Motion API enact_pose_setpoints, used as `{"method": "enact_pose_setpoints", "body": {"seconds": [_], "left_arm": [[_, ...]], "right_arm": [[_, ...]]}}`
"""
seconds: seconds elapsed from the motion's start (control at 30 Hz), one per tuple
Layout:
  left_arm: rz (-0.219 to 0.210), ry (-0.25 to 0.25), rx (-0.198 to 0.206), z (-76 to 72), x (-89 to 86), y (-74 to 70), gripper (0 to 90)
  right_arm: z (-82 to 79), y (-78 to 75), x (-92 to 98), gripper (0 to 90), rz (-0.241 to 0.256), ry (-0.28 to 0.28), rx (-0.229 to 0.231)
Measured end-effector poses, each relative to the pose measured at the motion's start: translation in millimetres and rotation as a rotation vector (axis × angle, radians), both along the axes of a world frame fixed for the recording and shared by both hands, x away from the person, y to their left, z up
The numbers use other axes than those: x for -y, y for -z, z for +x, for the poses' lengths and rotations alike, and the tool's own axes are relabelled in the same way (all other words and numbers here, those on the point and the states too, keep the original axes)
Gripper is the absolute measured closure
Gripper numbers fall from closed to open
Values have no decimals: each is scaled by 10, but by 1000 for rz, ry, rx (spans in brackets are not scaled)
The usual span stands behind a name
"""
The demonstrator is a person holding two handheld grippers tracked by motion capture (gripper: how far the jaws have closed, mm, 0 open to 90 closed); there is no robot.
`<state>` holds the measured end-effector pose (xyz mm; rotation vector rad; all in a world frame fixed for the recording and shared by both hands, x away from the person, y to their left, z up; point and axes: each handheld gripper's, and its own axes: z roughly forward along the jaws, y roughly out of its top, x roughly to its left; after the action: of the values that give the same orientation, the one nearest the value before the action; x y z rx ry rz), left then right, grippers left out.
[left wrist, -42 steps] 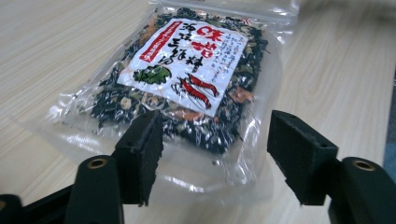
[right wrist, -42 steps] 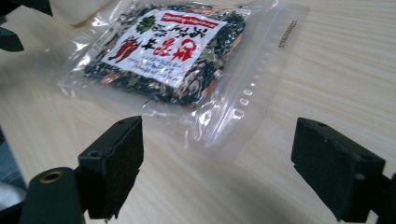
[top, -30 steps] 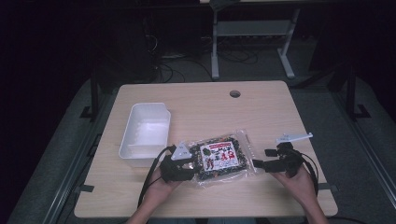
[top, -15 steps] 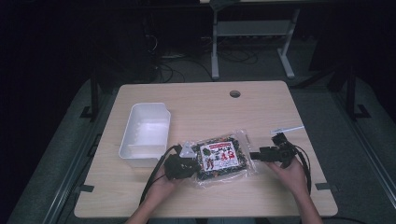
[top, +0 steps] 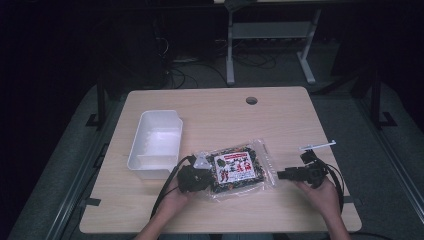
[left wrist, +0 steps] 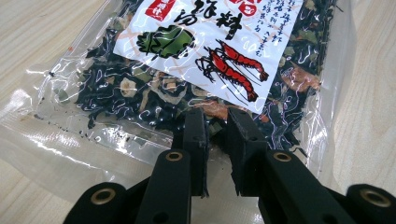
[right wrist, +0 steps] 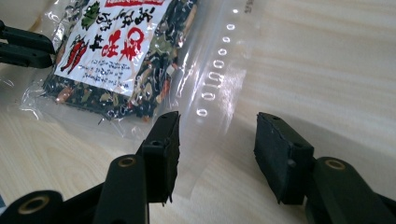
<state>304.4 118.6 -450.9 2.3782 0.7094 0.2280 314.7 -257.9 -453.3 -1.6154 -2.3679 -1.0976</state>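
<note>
Change since half a second ago is small: the right gripper (top: 281, 174) has drawn in from beyond the packet's (top: 235, 169) right edge so that its tips now sit just beside the clear border, while the left gripper (top: 200, 176) stays where it was at the packet's near left corner, and the packet itself has not shifted on the table (top: 280, 120). Taking the packet as the landmark, the left gripper's view shows its jaws drawn almost together on the packet's (left wrist: 205, 70) edge, the film and a pinch of the dark filling caught between the left gripper (left wrist: 216, 140) pads, so it is clamped on the packet. In the right gripper's view the right gripper (right wrist: 218, 140) has its jaws spread wide, holding nothing, with the packet's (right wrist: 126, 51) clear sealed margin lying on the wood in the gap between them and reaching toward the left-hand jaw; whether that jaw touches the film I cannot tell. The left gripper's black jaws appear at that view's upper left, at the packet's far edge. The packet is a flat transparent bag with a wide clear border, filled with dark, shredded dried matter flecked green and orange, and carrying a white label with red and black characters and drawn red shrimp. It lies flat near the table's front edge, just right of the white bin (top: 155, 142).
</note>
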Motion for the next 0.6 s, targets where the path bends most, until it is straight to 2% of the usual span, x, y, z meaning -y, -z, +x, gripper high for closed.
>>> {"method": "enact_pose_setpoints", "body": {"seconds": [0.23, 0.4, 0.47, 0.53, 0.6], "left_arm": [[-8, -1, 5, -10, -6, 10, 788], [-11, -2, 7, -15, -7, 12, 793], [-14, -3, 7, -16, -9, 15, 794], [-14, -3, 8, -16, -8, 15, 794], [-15, -2, 8, -16, -12, 16, 794]], "right_arm": [[-122, 31, -13, 538, 21, -8, -40], [-115, 78, -61, 570, 39, -16, -67], [-91, 105, -110, 591, 88, -21, -81], [-84, 106, -121, 610, 97, -21, -77], [-71, 108, -141, 667, 105, -21, -73]]}}
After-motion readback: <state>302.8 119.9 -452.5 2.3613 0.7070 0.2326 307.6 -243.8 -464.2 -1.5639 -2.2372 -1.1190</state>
